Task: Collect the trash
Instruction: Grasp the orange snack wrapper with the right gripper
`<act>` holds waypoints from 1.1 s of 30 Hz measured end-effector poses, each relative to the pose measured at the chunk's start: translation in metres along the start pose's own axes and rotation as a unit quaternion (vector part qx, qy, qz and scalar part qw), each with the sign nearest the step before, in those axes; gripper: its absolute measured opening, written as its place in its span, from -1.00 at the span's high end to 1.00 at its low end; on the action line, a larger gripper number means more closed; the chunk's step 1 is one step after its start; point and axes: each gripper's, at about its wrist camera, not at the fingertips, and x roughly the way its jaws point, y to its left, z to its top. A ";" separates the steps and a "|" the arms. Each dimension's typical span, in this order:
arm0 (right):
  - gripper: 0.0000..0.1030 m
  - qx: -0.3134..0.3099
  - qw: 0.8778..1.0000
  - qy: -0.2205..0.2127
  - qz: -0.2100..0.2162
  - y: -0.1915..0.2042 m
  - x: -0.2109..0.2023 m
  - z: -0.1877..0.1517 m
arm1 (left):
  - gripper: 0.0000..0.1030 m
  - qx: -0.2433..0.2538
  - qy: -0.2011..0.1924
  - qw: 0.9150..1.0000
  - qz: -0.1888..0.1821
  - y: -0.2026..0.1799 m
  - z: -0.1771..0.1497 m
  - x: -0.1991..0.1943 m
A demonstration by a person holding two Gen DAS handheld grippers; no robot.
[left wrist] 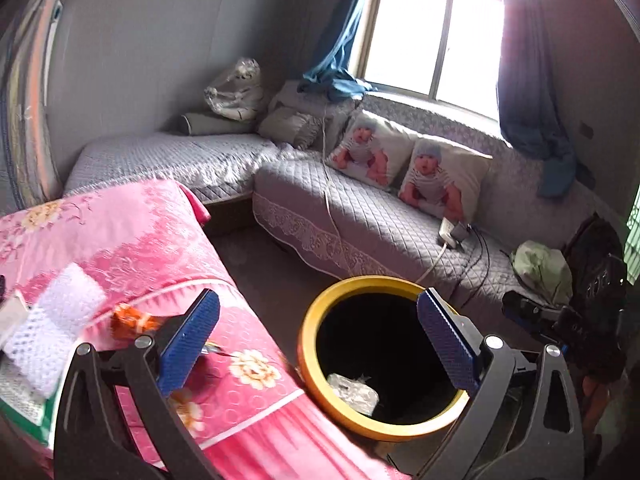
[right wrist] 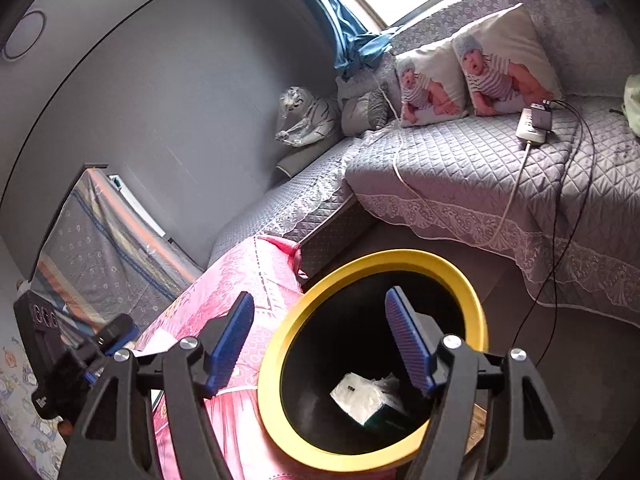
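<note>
text: none legible | labels: none | cushions (left wrist: 404, 160): printed pictures only (no lettering)

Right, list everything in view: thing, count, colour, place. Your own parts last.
round yellow-rimmed bin: one, black inside, on the floor beside the pink cloth
crumpled clear plastic wrapper: one, whitish, at the bin's bottom
pink floral cloth: one, covering the surface left of the bin
orange snack wrapper: one, on the pink cloth
white foam mesh sleeve: one, on the pink cloth, left edge
grey quilted corner sofa: one, under the window
baby-print cushions: two, white, on the sofa back
white power strip: one, on the sofa seat
blue curtains: two, at the window
left tongs: blue pads, open, empty
right tongs: blue pads, open, empty
</note>
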 end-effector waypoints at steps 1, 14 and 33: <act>-0.27 -0.012 1.000 0.004 0.006 0.009 0.002 -0.002 | -0.84 0.001 -0.018 1.000 0.015 0.008 0.003 -0.016; -0.27 -0.156 0.982 0.085 0.067 0.123 0.057 -0.040 | -0.84 -0.001 -0.130 0.964 0.231 0.123 -0.029 -0.193; -0.28 -0.396 0.882 0.247 0.069 0.235 0.227 -0.111 | -0.84 -0.033 -0.009 0.973 0.226 0.174 -0.093 -0.180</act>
